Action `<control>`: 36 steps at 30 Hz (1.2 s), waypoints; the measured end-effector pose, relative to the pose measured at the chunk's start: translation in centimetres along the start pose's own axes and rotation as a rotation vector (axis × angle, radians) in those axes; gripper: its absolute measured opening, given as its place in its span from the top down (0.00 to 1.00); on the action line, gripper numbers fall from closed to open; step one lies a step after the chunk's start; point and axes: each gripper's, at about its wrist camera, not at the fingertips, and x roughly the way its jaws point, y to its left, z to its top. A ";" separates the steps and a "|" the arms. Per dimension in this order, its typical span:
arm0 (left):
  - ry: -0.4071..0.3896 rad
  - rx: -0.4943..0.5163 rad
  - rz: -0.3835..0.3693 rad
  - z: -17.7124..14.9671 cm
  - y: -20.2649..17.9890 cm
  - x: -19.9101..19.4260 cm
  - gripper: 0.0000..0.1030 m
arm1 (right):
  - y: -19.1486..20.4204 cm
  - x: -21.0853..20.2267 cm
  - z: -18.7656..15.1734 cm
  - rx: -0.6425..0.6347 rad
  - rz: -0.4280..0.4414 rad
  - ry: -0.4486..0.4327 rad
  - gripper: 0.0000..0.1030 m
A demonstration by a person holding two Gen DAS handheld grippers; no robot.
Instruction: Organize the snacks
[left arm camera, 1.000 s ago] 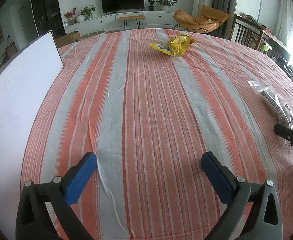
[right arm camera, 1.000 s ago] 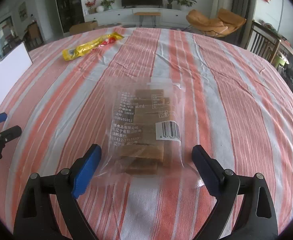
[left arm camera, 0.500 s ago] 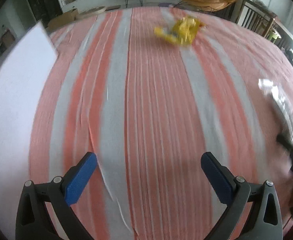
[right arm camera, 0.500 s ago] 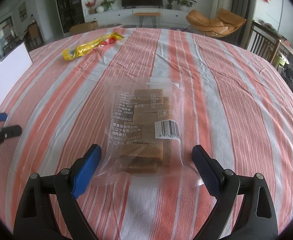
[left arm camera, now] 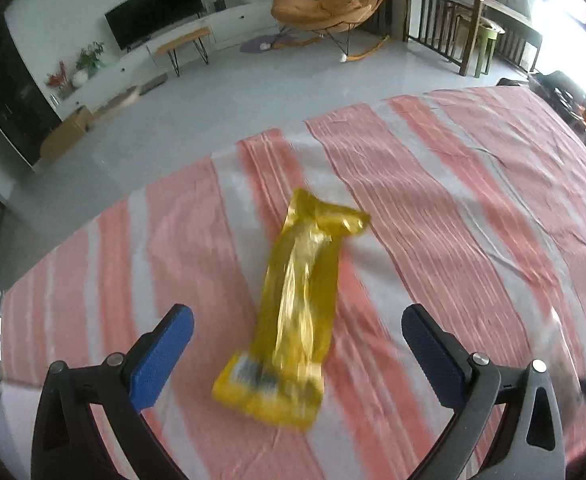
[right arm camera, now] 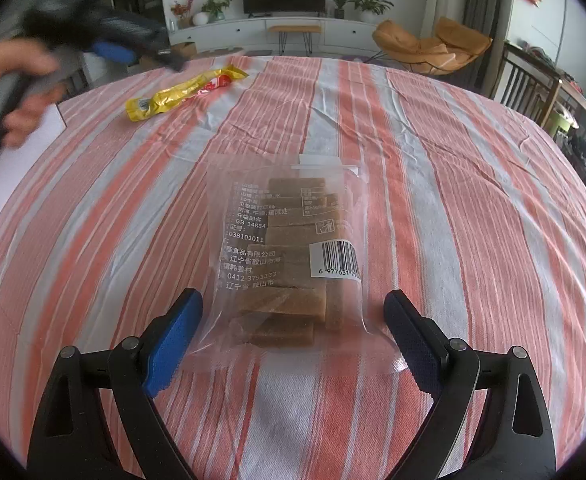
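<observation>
A long yellow snack packet (left arm camera: 297, 312) lies on the striped tablecloth, blurred by motion. My left gripper (left arm camera: 297, 344) hangs open above its near end, one finger on each side, not touching it. In the right wrist view the same yellow packet (right arm camera: 185, 92) sits far left, with the left gripper (right arm camera: 133, 50) above it in a person's hand (right arm camera: 17, 92). A clear bag of brown bars (right arm camera: 289, 256) lies flat in front of my right gripper (right arm camera: 293, 328), which is open with the bag's near end between its fingers.
The table carries an orange, grey and white striped cloth (right arm camera: 453, 200). A white board (right arm camera: 49, 124) rests at the left edge. Beyond the table's far edge (left arm camera: 213, 152) are bare floor, a TV cabinet (right arm camera: 285, 28), an orange lounge chair (left arm camera: 333, 4) and wooden chairs (right arm camera: 533, 92).
My left gripper has swept far forward across the table and now hovers over the yellow packet, still open. The right gripper and the clear bag have stayed put.
</observation>
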 end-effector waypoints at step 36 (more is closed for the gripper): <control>-0.128 -0.250 -0.006 -28.3 -1.4 -8.8 0.01 | 0.0 0.0 -0.1 0.000 0.000 -0.001 0.09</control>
